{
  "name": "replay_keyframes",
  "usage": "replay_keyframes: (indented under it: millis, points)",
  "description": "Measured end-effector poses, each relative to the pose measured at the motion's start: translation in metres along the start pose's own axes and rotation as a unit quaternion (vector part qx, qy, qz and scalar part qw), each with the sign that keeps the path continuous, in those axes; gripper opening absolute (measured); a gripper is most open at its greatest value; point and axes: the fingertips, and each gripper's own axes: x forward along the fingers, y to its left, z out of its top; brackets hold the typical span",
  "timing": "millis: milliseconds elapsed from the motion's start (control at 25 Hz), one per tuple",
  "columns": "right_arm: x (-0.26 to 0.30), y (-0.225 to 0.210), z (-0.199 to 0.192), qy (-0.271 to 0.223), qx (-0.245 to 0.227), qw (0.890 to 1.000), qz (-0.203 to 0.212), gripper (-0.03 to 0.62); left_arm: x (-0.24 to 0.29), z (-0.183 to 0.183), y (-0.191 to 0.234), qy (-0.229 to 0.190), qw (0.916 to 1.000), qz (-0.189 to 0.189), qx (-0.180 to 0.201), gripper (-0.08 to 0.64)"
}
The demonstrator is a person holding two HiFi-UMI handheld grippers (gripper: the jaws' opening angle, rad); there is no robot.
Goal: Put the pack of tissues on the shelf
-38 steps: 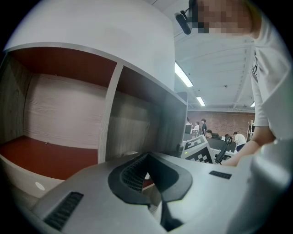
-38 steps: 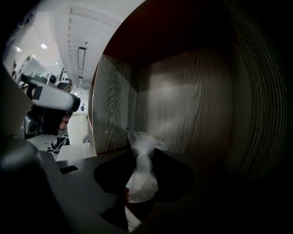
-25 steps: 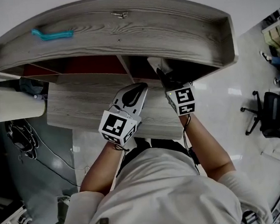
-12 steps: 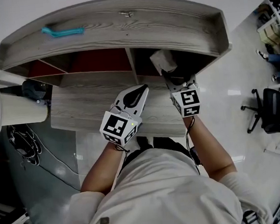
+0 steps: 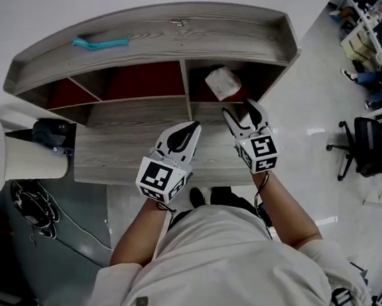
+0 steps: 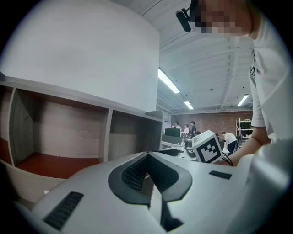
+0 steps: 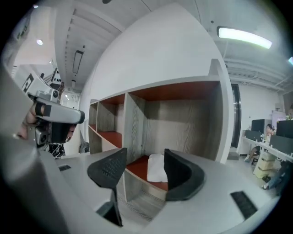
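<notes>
The white pack of tissues (image 5: pixel 222 82) lies on the red floor of the shelf's right compartment (image 5: pixel 264 74). My right gripper (image 5: pixel 243 112) hovers just in front of that compartment, open, with nothing held. In the right gripper view the pack of tissues (image 7: pixel 156 168) shows beyond the gap between the spread jaws of my right gripper (image 7: pixel 145 153), apart from them. My left gripper (image 5: pixel 192 127) hangs over the lower wooden surface (image 5: pixel 124 152), shut and empty. The left gripper view shows my left gripper (image 6: pixel 149 154) with its jaw tips meeting, pointing at the empty middle compartments.
A teal tool (image 5: pixel 100 43) and a small metal piece (image 5: pixel 180 23) lie on the shelf's top board. A white cylinder (image 5: pixel 16 155) stands at the left, with cables on the floor below it. An office chair (image 5: pixel 373 155) stands at the far right.
My right gripper has drawn back out of the right compartment and spread its jaws, leaving the pack on the shelf floor. The left gripper has hardly moved.
</notes>
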Motion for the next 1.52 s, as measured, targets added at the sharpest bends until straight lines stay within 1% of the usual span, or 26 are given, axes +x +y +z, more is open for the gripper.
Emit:
replay_keyframes:
  millis: [200, 400, 560, 880, 1080, 1360, 1520]
  points:
    - [-0.033, 0.021, 0.011, -0.004, 0.023, 1.000, 0.005, 0.261, -0.022, 0.013, -0.013, -0.011, 0.9998, -0.010, 0.010, 0.015]
    - [-0.065, 0.038, 0.025, -0.016, 0.022, 1.000, 0.007, 0.261, -0.045, 0.025, -0.026, -0.025, 0.9995, -0.018, 0.006, 0.015]
    - [-0.087, 0.051, 0.035, -0.023, 0.015, 1.000, 0.011, 0.258, -0.060, 0.033, -0.034, -0.034, 0.9992, -0.017, 0.010, 0.015]
    - [-0.112, 0.068, 0.049, -0.037, 0.005, 0.999, 0.019, 0.224, -0.078, 0.042, -0.046, -0.041, 0.9988, -0.021, 0.019, 0.015]
    - [-0.124, 0.074, 0.053, -0.040, 0.000, 0.999, 0.021, 0.183, -0.086, 0.045, -0.051, -0.046, 0.9984, -0.024, 0.020, 0.015]
    - [-0.140, 0.076, 0.055, -0.044, -0.006, 0.999, 0.016, 0.081, -0.089, 0.041, -0.059, -0.046, 0.9982, -0.037, 0.014, 0.015]
    - [-0.154, 0.073, 0.056, -0.049, -0.011, 0.999, 0.019, 0.053, -0.086, 0.042, -0.071, -0.048, 0.9980, -0.039, 0.014, 0.015]
